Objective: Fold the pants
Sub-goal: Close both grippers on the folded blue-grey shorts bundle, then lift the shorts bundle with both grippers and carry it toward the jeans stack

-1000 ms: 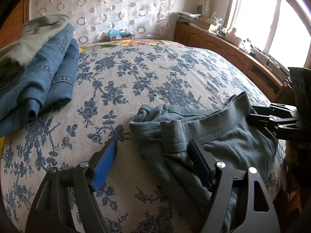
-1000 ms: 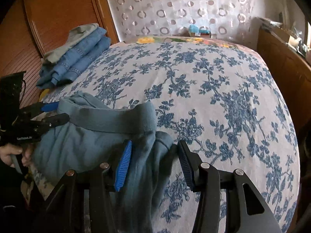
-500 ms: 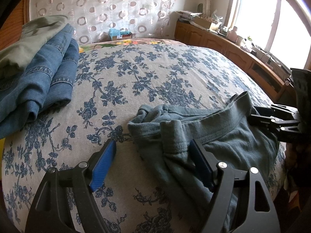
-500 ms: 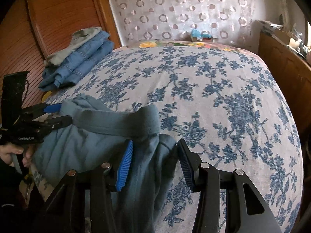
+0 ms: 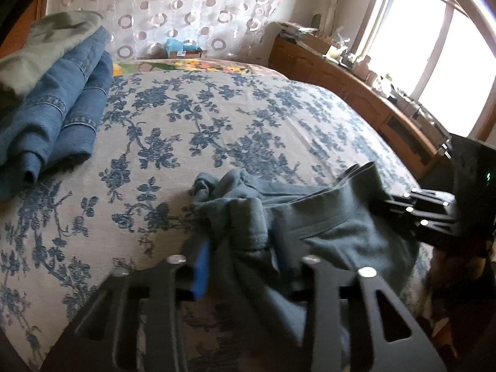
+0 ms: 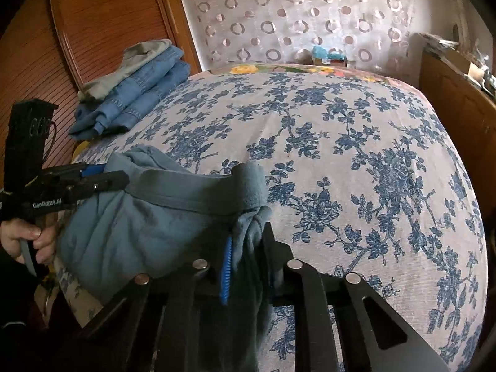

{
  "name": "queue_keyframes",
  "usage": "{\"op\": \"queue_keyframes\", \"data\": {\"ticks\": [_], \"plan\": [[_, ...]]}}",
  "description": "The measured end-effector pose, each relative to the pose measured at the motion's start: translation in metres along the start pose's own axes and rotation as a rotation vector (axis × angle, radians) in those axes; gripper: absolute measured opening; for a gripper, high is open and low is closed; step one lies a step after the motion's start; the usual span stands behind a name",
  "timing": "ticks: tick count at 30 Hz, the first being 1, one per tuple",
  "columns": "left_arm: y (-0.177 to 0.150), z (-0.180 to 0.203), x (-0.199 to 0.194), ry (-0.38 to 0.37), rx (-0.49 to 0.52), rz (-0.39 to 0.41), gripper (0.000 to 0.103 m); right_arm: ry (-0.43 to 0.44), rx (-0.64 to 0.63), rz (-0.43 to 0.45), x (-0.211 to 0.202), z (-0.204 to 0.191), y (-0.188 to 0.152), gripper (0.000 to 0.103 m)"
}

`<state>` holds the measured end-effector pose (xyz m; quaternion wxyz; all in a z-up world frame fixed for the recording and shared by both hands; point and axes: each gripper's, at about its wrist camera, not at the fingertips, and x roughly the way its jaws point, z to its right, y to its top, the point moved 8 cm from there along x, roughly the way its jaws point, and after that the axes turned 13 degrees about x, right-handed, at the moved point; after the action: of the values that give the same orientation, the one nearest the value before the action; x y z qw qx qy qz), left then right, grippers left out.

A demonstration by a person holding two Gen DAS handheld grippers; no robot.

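The bed (image 6: 356, 161) filled most of what I saw, with its blue flower cover. Up at about ten o'clock on it sat a pile of folded jeans (image 6: 139, 93) with a grey-green piece on top. I think that pile was the done clothes, put far off so there was room to work.

The blue-grey pants (image 6: 139, 226) lay bunched at the near edge of the bed, at about seven o'clock in the right view and about five o'clock in the left view. The waistband stood up in a band between my two claws. I think I held it at both ends so the pants could be lifted and pulled out flat for folding.

My left claw (image 5: 241, 266) had just been closing, and a bunch of the pants cloth sat between its blue pads, pinched tight. My right claw (image 6: 245, 263) had just been closing too, and it squeezed a fold at the other end of the waistband. In the right view, a hand (image 6: 21, 238) at nine o'clock gripped the handle of the left claw.
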<state>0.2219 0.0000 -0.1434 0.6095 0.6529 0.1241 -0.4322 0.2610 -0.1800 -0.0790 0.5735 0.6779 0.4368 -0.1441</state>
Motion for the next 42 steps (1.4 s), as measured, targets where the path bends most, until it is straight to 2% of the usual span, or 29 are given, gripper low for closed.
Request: {"op": "queue_keyframes", "data": {"ticks": [3,11,23,35,42], "plan": [[0.003,0.005,-0.005,0.001,0.006,0.015,0.02,0.008,-0.001,0.007,-0.002,-0.003,0.0,0.013],[0.023,0.01,-0.043,0.004,0.013,0.118,0.019,0.05,-0.009,0.089,-0.025,-0.015,0.014,0.012],[0.068,-0.003,-0.101,0.106,0.07,0.245,0.019,0.097,-0.087,0.193,-0.057,-0.049,0.058,0.011],[0.103,-0.03,-0.141,0.222,0.111,0.326,0.019,0.139,-0.212,0.299,-0.089,-0.091,0.105,0.011],[0.123,-0.05,-0.161,0.299,0.144,0.356,0.019,0.165,-0.253,0.348,-0.087,-0.106,0.139,0.011]]}}
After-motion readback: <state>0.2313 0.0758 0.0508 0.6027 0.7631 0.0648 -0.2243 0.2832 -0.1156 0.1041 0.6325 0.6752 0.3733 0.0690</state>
